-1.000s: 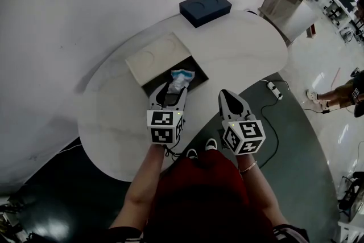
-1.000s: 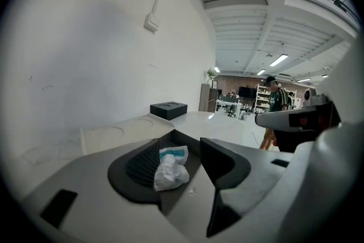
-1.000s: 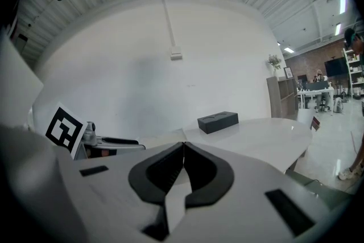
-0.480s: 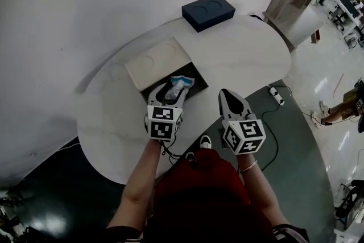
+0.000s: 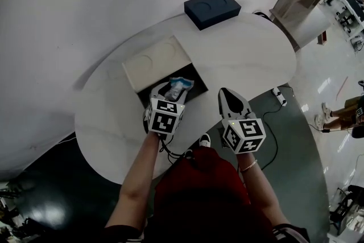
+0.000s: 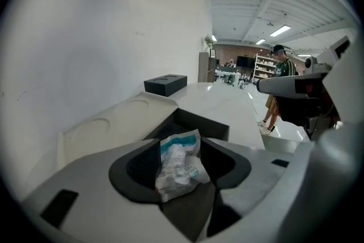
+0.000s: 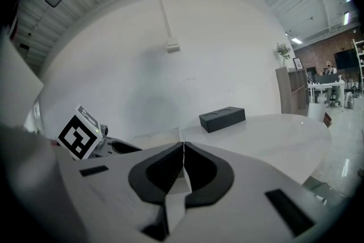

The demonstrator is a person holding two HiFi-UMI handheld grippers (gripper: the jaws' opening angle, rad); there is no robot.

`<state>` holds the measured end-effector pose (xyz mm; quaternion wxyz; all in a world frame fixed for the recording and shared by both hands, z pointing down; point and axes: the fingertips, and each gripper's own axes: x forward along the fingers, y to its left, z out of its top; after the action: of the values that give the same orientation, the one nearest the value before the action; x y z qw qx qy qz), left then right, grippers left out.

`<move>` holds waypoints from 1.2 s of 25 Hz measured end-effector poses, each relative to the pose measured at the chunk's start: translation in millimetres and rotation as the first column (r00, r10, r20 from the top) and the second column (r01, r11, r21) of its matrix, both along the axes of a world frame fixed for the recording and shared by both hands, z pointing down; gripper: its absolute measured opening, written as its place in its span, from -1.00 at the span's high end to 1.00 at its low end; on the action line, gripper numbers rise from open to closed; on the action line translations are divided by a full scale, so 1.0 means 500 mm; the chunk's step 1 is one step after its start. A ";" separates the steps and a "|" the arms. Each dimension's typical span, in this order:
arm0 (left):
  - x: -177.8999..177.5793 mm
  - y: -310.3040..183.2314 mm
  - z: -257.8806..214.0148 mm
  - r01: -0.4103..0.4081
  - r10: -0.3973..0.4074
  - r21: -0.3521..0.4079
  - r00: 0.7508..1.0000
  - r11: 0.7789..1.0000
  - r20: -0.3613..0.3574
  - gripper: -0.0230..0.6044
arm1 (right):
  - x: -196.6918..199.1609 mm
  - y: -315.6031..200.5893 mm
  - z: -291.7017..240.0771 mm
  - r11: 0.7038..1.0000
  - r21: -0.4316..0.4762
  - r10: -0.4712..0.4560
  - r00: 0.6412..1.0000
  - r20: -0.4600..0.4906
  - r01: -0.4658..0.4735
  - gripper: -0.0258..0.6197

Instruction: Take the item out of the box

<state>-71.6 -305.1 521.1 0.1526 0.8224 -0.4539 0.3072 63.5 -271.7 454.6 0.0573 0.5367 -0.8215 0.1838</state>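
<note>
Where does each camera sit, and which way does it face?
Head view: on the person's head, looking down at the table; both forearms, left gripper and right gripper show.
Left gripper view: on the left gripper, looking along its jaws, shut on the packet, box beyond; the right gripper shows at right.
Right gripper view: on the right gripper, looking along its shut, empty jaws across the table; the left gripper shows at left.
Shared: all three show the dark box.

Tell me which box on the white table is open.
The cream box with the dark inside, by the left gripper holding a crumpled white packet, is open; the dark blue rectangular box is shut.
</note>
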 end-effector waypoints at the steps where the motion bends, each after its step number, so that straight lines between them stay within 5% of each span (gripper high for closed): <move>1: 0.001 -0.003 0.005 -0.003 0.003 -0.009 1.000 1.000 0.014 0.27 | 0.002 -0.004 0.004 1.000 -0.004 -0.003 1.000 0.001 0.003 0.87; 30: -0.012 -0.028 0.125 -0.028 0.075 -0.280 0.984 0.960 0.160 0.27 | 0.008 -0.084 0.052 0.996 -0.067 -0.054 0.998 0.032 0.056 0.87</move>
<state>-77.7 -318.9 583.4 0.2190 0.7757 -0.3960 0.4399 67.5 -313.5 480.8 0.0681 0.5089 -0.8301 0.2177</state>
